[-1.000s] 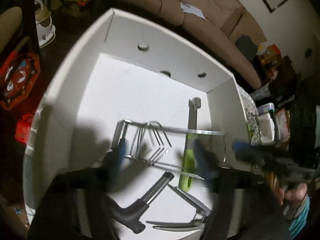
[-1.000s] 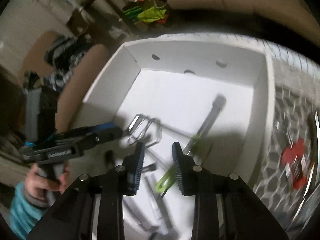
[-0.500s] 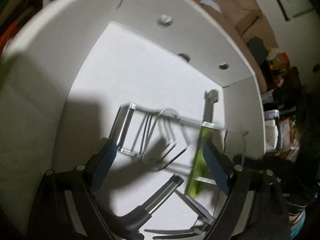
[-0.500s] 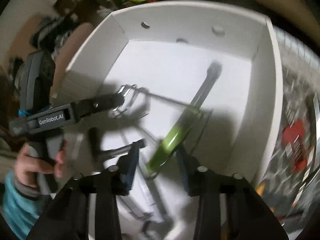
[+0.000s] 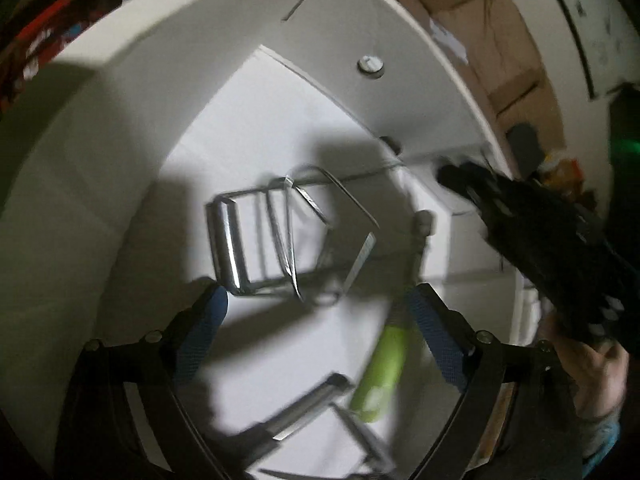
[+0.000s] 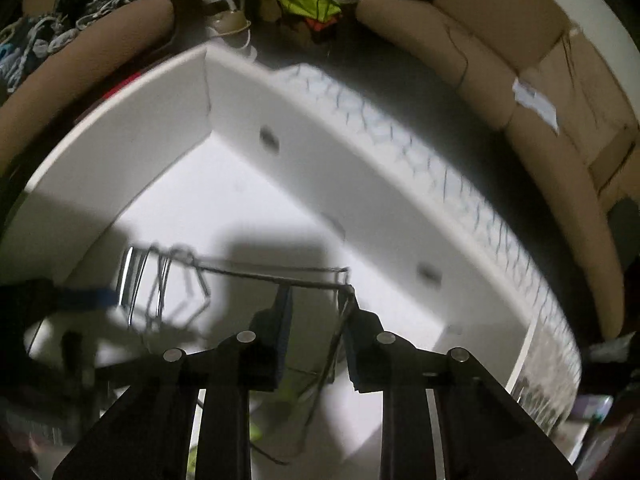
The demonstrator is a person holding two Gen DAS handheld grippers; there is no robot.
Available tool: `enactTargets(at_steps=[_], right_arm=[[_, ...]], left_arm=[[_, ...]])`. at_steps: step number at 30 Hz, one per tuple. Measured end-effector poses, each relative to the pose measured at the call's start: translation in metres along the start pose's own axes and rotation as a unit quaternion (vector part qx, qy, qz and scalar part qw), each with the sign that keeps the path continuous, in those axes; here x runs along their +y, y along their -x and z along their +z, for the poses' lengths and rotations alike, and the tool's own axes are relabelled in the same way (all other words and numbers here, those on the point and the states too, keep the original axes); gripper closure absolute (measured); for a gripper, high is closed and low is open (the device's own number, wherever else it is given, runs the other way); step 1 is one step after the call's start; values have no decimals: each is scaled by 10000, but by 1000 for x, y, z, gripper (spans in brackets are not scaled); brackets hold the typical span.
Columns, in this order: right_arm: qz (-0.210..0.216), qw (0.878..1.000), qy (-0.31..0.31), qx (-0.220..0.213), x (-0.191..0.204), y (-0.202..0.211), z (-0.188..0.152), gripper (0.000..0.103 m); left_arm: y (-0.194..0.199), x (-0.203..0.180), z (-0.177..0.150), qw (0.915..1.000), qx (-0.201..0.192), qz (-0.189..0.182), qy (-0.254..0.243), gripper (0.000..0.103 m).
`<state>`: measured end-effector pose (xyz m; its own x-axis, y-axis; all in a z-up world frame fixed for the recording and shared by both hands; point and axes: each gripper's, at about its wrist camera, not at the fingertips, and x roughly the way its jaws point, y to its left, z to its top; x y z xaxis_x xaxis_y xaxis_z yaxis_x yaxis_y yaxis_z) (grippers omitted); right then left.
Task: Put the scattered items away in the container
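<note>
Chrome wire, bent into loops and prongs, makes up the rack (image 5: pixel 276 248) lying on the floor of the white container (image 5: pixel 132 152). Its thick polished bar end sits toward the left in the left wrist view, and a long thin rod runs from it toward the container's far corner. In the right wrist view the same wire rack (image 6: pixel 168 280) shows as a blurred bundle of loops at left, with the rod stretching across to the right.

Beside the rack, a tool with a lime-green handle (image 5: pixel 380 372) lies tilted on the container floor, its grey metal shaft reaching up toward the far wall. Nearer the camera a dark-handled metal tool (image 5: pixel 288 416) lies blurred, and more slim metal pieces lie by the lower edge, too smeared to name.

The container's walls are plain white with round holes in the far wall.

The left gripper (image 5: pixel 320 320) hangs over the container floor with its blue-padded jaws spread wide, having just been opening; nothing is pressed between them, and the rack's near edge lies just beyond the fingertips. The right gripper (image 6: pixel 316 312) stands with its jaws narrow, having just been closing; the thin rod of the rack passes at its fingertips, but whether the pads grip it cannot be told. A hand (image 5: pixel 592 364) holds that gripper's black body at the right.
</note>
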<state>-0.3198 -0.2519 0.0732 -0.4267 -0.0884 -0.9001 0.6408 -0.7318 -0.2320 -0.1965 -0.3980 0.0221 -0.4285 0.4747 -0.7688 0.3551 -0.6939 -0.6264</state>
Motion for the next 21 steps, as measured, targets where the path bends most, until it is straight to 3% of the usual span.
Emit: enactTargets(at_steps=[2,4,7,9,11,13,14,15,18,19,21], right_arm=[[-60,9997,164,-187,8,-4,11,78],[-384,9984,404,-101,14,-13,15,73],[-239,9996,144,-104,3,-10,4,67],[-82,9989,-455,-114,-23,1,-10,35],[158,9914,-1292,-168,-54,16,-27,28],[1254,9696,-2081,-287,-79,29,-50,29],[1621,9623,-2166,-278,-82,31,-54,39],[2169,9496,-2248,-266,-81,32,-60,56],[3160,9132,-2573,-103,-67,20,-68,61],[3230,9101,-2595,-30,-64,11,-65,61],[2811,9245,-2572,138,-52,-5,-57,63]], left_arm=[[7,4,-3,9995,-76,-241,173,10],[13,7,-3,9994,-263,-191,148,10],[10,14,-2,9990,-240,-257,269,10],[6,11,-4,9994,-330,-46,130,10],[1,8,-3,9995,-291,9,78,10],[-2,7,-1,9995,-283,148,72,10],[-4,8,0,9994,-270,211,88,10],[-6,8,0,9993,-240,274,120,10],[-5,8,-4,9991,-241,281,189,10],[-6,7,-4,9992,-206,281,202,10],[-8,6,-5,9993,-144,294,183,10]])
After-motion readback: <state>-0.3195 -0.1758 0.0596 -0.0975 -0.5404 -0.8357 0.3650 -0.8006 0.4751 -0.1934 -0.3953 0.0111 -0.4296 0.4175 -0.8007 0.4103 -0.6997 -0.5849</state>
